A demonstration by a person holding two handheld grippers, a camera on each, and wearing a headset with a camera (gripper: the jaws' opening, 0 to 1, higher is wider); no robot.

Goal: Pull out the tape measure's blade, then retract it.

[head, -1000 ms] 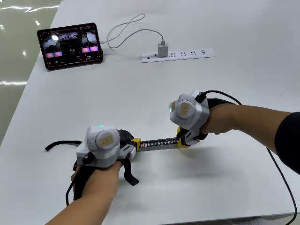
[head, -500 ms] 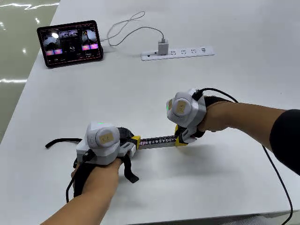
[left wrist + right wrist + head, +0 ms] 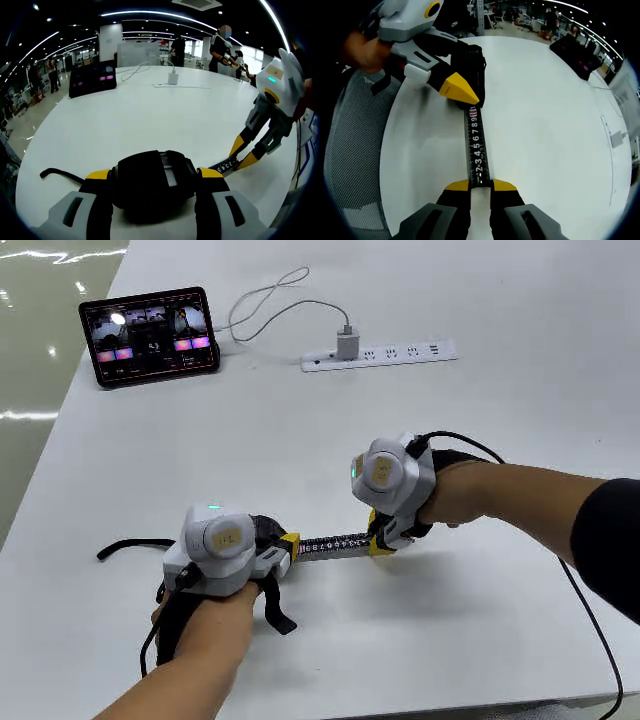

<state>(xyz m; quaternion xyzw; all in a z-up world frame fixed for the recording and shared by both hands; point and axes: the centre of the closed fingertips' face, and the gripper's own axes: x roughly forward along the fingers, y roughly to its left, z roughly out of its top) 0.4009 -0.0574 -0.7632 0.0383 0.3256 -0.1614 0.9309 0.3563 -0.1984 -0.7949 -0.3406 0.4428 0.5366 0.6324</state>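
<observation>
A black tape measure case (image 3: 262,533) rests on the white table (image 3: 300,430), and my left gripper (image 3: 274,543) is shut around it. In the left gripper view the case (image 3: 150,192) sits between the yellow-tipped jaws of the left gripper (image 3: 154,175). A short length of numbered blade (image 3: 333,545) runs right from the case. My right gripper (image 3: 378,543) is shut on the blade's end. The right gripper view has the blade (image 3: 475,145) running from my right gripper (image 3: 480,186) up to the case (image 3: 471,62). A black strap (image 3: 125,548) trails left of the case.
A tablet (image 3: 150,332) with a lit screen stands at the far left. A white power strip (image 3: 385,355) with a charger (image 3: 347,343) and cable lies at the back. The table's left edge (image 3: 45,450) drops to the floor. People stand far behind the table (image 3: 220,47).
My right gripper has edged left toward the case, so the exposed blade is slightly shorter. The left gripper and the case have stayed in place.
</observation>
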